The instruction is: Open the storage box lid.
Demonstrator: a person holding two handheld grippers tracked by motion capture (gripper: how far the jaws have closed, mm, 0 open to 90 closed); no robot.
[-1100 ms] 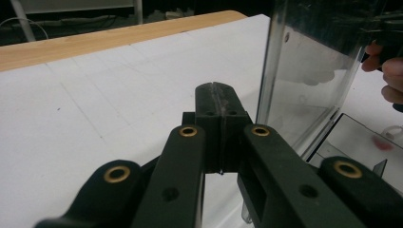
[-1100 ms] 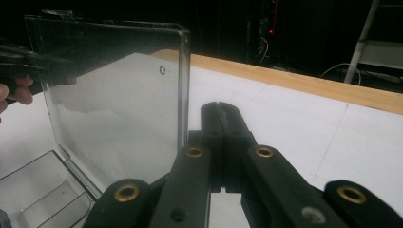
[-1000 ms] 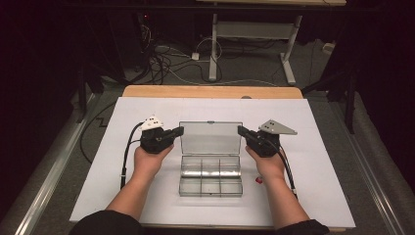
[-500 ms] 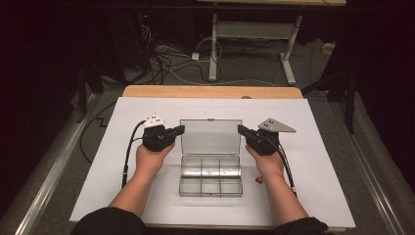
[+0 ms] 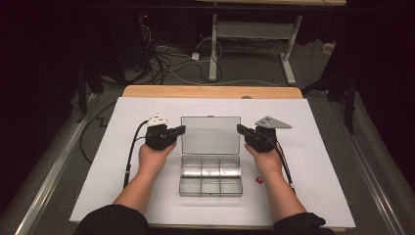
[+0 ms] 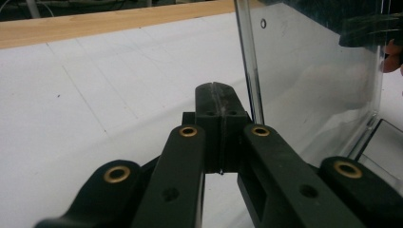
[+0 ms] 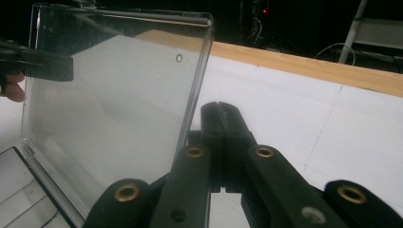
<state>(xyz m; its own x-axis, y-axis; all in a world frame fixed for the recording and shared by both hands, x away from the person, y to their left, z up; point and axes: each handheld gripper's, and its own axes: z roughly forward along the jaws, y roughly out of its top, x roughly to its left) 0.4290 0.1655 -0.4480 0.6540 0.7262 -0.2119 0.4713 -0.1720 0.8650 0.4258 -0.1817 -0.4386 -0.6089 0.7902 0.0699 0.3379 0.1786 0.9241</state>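
Both grippers sit at the two sides of the clear plastic box (image 5: 211, 164) on my screen, and both are clenched on nothing. From the high view I see the left gripper (image 5: 180, 129) held in the person's left hand (image 5: 152, 156), its tip pointing inward at the left edge of the raised lid (image 5: 211, 135); the right gripper (image 5: 241, 129), in the right hand (image 5: 266, 159), mirrors it at the lid's right edge. In the left gripper view the left gripper (image 6: 220, 102) has its jaws pressed flat together with only a seam between them, and the tip stands just beside the lid's (image 6: 313, 71) near edge; I cannot tell whether it touches. In the right gripper view the right gripper (image 7: 222, 118) reads the same way, jaws together, tip just beside the edge of the lid (image 7: 114, 109), contact again uncertain. Through the clear panel each camera picks up the dark shape of the opposite gripper. The box lies near the middle of the white table cover (image 5: 88, 171), its lid standing upright at the back and its divided tray, two rows of compartments, lying open toward the person. A small red object (image 5: 259, 180) lies on the cover just right of the tray, beside the right forearm; it is too small for me to identify. A cable (image 5: 131, 152) trails from the left gripper along the left forearm.
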